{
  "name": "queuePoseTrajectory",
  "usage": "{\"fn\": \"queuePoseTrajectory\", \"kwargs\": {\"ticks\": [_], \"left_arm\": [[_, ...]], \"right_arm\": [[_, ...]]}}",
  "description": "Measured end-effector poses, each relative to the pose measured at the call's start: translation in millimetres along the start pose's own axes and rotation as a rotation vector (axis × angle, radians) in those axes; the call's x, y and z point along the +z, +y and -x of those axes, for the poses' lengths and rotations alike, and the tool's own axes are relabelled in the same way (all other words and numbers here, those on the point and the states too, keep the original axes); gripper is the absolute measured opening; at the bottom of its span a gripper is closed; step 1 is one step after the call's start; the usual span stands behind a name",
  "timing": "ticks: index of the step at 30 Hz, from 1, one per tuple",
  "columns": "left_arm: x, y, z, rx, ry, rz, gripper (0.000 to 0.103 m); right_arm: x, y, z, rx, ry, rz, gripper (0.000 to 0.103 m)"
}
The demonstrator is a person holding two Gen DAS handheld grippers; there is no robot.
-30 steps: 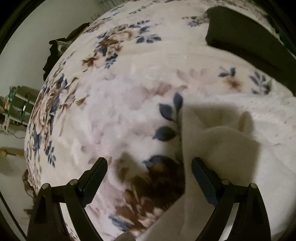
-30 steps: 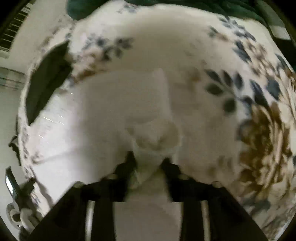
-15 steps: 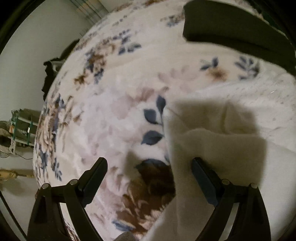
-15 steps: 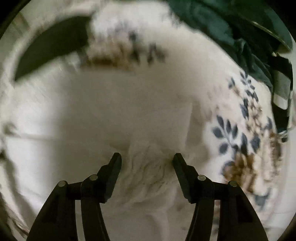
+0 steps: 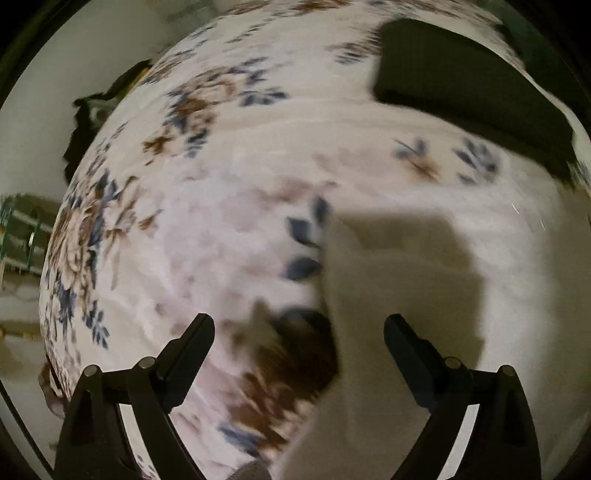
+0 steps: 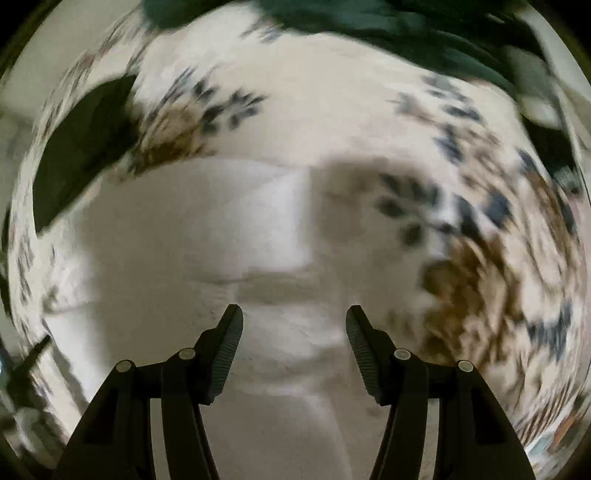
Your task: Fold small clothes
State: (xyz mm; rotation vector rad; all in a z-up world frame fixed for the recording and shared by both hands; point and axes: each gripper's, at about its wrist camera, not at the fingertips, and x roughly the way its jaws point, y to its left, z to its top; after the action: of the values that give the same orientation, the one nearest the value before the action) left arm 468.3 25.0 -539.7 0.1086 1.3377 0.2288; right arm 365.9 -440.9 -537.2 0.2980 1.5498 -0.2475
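Note:
A cream-white fleece garment [image 6: 207,236] lies on a floral blanket [image 6: 369,118]. In the right wrist view it fills the lower middle, with a folded edge running across just beyond the fingers. My right gripper [image 6: 294,328] hovers over it, pointing down, open, nothing pinched. In the left wrist view the same garment [image 5: 424,288] covers the lower right, its left edge falling between the fingers. My left gripper [image 5: 299,336] stands wide open above that edge and the blanket [image 5: 207,236], gripping nothing.
A dark folded cloth [image 5: 469,92] lies on the blanket beyond the garment, seen as a dark patch [image 6: 81,147] at the left in the right wrist view. Dark green fabric [image 6: 369,26] is heaped along the far side. The bed edge and floor [image 5: 22,280] show at left.
My right gripper let go of the white garment and opened; the view then rolled and shifted. The left gripper stayed open and drifted slightly, with the garment's edge now flatter.

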Motion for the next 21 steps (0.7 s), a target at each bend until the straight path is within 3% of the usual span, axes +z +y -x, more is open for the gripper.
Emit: {"fn": "queuePoseTrajectory", "kwargs": {"ticks": [1, 2, 4, 9, 13, 14, 16, 18, 19, 21], "left_arm": [[-3.8, -6.9, -5.0, 0.017, 0.009, -0.026, 0.095], [-6.3, -10.7, -11.7, 0.038, 0.017, -0.042, 0.095], [-5.5, -5.5, -22.2, 0.042, 0.038, -0.021, 0.095], [6.3, 20.2, -18.0, 0.033, 0.021, 0.070, 0.095], [7.4, 32.0, -16.7, 0.034, 0.019, 0.099, 0.095], [6.7, 34.5, -16.1, 0.032, 0.022, 0.107, 0.095], [4.8, 38.9, -15.1, 0.030, 0.027, 0.123, 0.095], [3.1, 41.4, -10.4, 0.015, 0.024, 0.129, 0.095], [2.2, 41.4, -5.6, 0.009, 0.014, 0.128, 0.095], [0.1, 40.1, 5.9, -0.003, -0.014, 0.118, 0.095]], "right_arm": [[-2.1, 5.6, -9.7, -0.016, 0.013, 0.042, 0.047], [-2.0, 16.2, -17.6, -0.053, 0.024, 0.091, 0.016], [-4.8, 33.6, -16.6, -0.137, -0.030, 0.175, 0.005], [-12.9, 40.3, 45.3, -0.125, -0.261, 0.165, 0.004], [-8.5, 48.2, 70.0, -0.102, -0.377, 0.162, 0.004], [-4.9, 53.0, 67.3, -0.100, -0.371, 0.161, 0.004], [12.1, 47.9, 34.4, -0.074, -0.227, 0.133, 0.004], [23.9, 33.9, 2.6, 0.016, -0.061, 0.039, 0.018], [24.3, 26.4, 0.7, 0.053, -0.046, -0.002, 0.024], [23.3, 10.2, 12.6, 0.132, -0.056, -0.066, 0.068]]}}
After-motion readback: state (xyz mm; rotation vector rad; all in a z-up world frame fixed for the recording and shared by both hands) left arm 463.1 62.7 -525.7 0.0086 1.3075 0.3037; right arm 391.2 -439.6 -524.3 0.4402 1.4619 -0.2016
